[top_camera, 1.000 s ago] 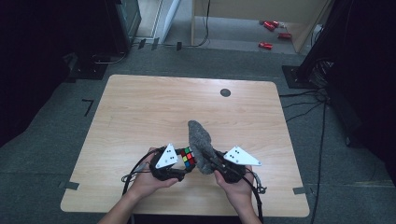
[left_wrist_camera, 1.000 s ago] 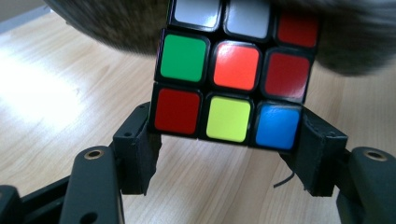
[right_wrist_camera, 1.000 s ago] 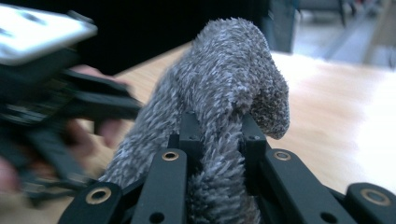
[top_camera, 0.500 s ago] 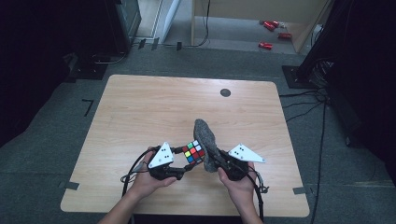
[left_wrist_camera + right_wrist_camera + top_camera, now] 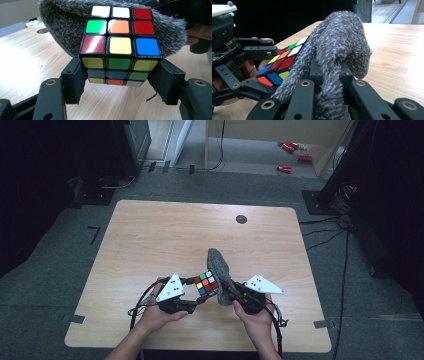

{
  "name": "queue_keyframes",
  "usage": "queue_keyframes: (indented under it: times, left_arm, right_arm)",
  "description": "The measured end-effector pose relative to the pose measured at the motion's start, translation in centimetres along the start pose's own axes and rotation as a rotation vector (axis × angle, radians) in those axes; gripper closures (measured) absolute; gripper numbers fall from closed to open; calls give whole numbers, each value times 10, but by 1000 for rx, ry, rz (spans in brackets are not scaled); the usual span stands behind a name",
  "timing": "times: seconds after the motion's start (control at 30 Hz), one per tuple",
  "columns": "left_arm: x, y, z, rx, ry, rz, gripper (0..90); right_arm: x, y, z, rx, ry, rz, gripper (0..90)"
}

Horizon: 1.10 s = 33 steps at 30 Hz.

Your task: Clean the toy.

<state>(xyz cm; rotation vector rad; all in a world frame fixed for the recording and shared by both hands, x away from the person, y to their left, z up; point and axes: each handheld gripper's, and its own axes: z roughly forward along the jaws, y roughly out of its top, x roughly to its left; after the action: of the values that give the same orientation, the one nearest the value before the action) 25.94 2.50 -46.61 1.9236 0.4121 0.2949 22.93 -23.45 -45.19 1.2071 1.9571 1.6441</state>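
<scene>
While the left gripper (image 5: 200, 296) clamped the puzzle cube (image 5: 120, 47) by opp. side faces, just left of the grey fuzzy cloth (image 5: 337, 52) pinched in the right gripper (image 5: 329, 72), cube looked rigid & slick, cloth soft/floppy, best held mid-fold.

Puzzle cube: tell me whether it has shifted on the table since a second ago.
Yes. The puzzle cube in the left gripper has shifted slightly right and away from the table's near edge, beside the grey furry cloth.
</scene>
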Motion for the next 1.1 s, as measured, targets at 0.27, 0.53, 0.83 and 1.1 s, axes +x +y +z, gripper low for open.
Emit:
queue_keyframes:
  times: [0.27,0.53,0.83,1.1]
  left_arm:
    - [-2,0,0,-7,4,19,349]
    - [-2,-1,0,-8,3,34,347]
    - [-8,-1,3,8,75,79,307]
    - [-12,-1,2,7,83,118,351]
  right_arm:
    - [1,2,-2,1,4,-1,807]
    - [1,1,-2,20,3,23,808]
    - [11,2,3,22,42,-8,800]
    - [6,2,0,-3,39,10,798]
